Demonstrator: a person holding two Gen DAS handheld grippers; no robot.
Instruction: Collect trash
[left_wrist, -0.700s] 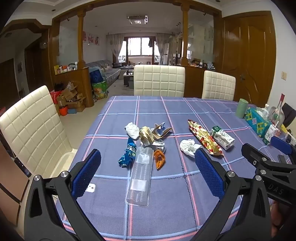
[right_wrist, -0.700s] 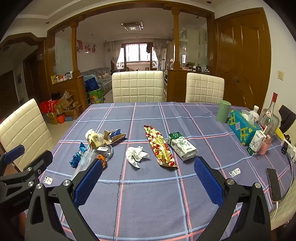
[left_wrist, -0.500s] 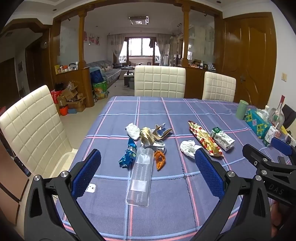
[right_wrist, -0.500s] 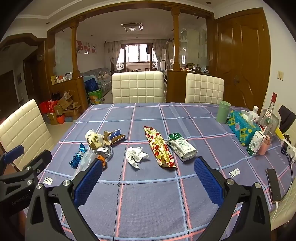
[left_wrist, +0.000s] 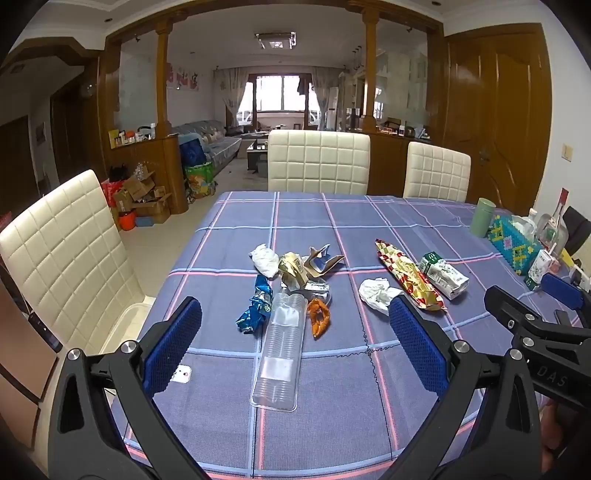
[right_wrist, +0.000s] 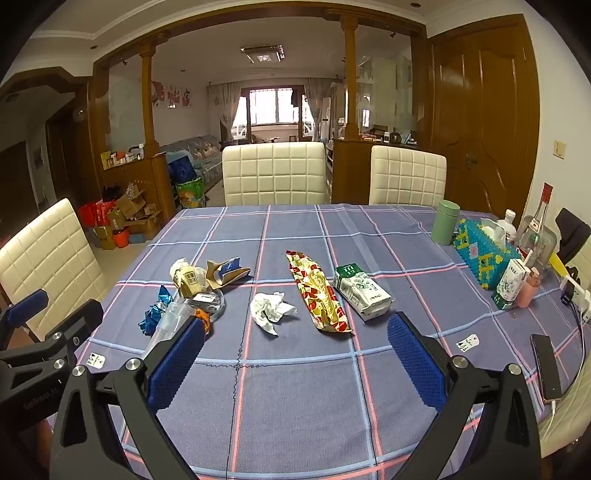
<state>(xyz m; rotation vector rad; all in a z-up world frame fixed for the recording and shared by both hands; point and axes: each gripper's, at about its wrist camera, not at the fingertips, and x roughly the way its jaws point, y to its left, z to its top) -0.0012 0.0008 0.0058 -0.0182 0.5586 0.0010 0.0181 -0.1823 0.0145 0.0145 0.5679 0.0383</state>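
Trash lies mid-table on the blue plaid cloth (left_wrist: 332, 424). A sleeve of clear plastic cups (left_wrist: 282, 347) lies lengthwise, with a blue foil wrapper (left_wrist: 256, 306), an orange wrapper (left_wrist: 319, 321), white crumpled paper (left_wrist: 265, 258) and torn cartons (left_wrist: 310, 264) around its far end. A crumpled tissue (right_wrist: 271, 310), a red-gold snack bag (right_wrist: 319, 291) and a green-white pack (right_wrist: 362, 291) lie to the right. My left gripper (left_wrist: 295, 350) is open and empty above the cup sleeve. My right gripper (right_wrist: 295, 354) is open and empty, short of the tissue.
Cream chairs stand at the far side (left_wrist: 317, 162) and the left (left_wrist: 66, 254). At the right edge are a green cup (right_wrist: 445, 221), a beaded tissue box (right_wrist: 484, 254), bottles (right_wrist: 535, 229), a milk carton (right_wrist: 511, 282) and a phone (right_wrist: 546, 365).
Both grippers have crept slightly forward and stay open. Nothing on the table has moved.
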